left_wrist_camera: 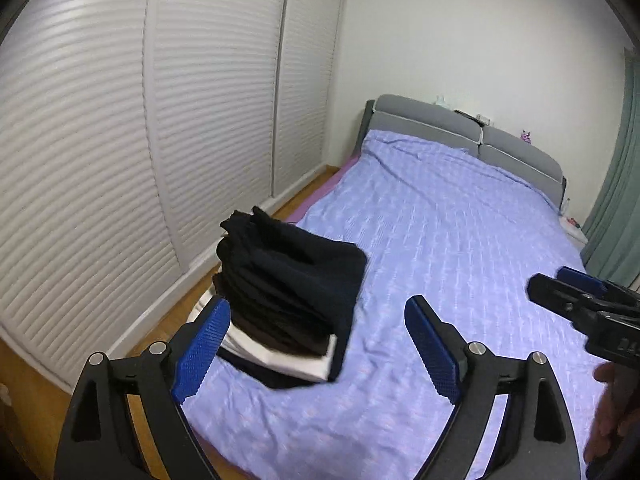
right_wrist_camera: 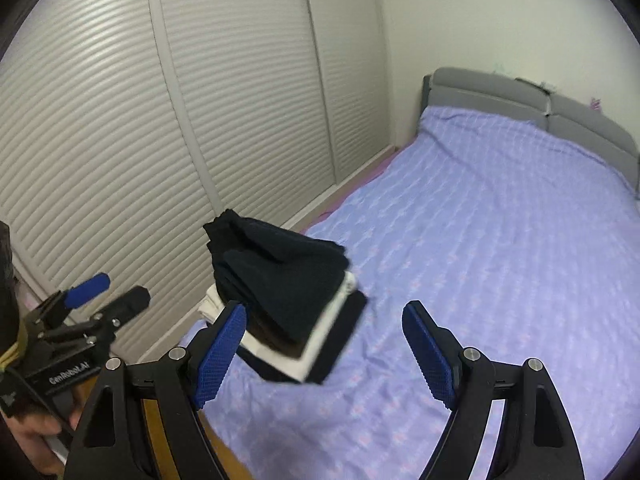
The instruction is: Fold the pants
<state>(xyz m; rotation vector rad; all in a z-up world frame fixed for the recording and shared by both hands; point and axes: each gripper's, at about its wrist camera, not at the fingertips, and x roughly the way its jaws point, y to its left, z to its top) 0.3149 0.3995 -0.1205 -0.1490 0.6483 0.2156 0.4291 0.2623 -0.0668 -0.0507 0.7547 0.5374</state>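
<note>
Left wrist view: the left gripper [left_wrist_camera: 316, 318] hangs with jaws spread and empty, as does the right gripper [right_wrist_camera: 324, 326] in its own view. Risk: a careless grab at the stack of pants [left_wrist_camera: 288, 288], piled dark and slightly askew at the near-left edge of the bed [left_wrist_camera: 460, 240], could topple it toward the floor [left_wrist_camera: 168, 320].

Bed [left_wrist_camera: 460, 208] with lilac patterned cover, stack of folded dark and white clothes [left_wrist_camera: 288, 296] near its left edge
</note>
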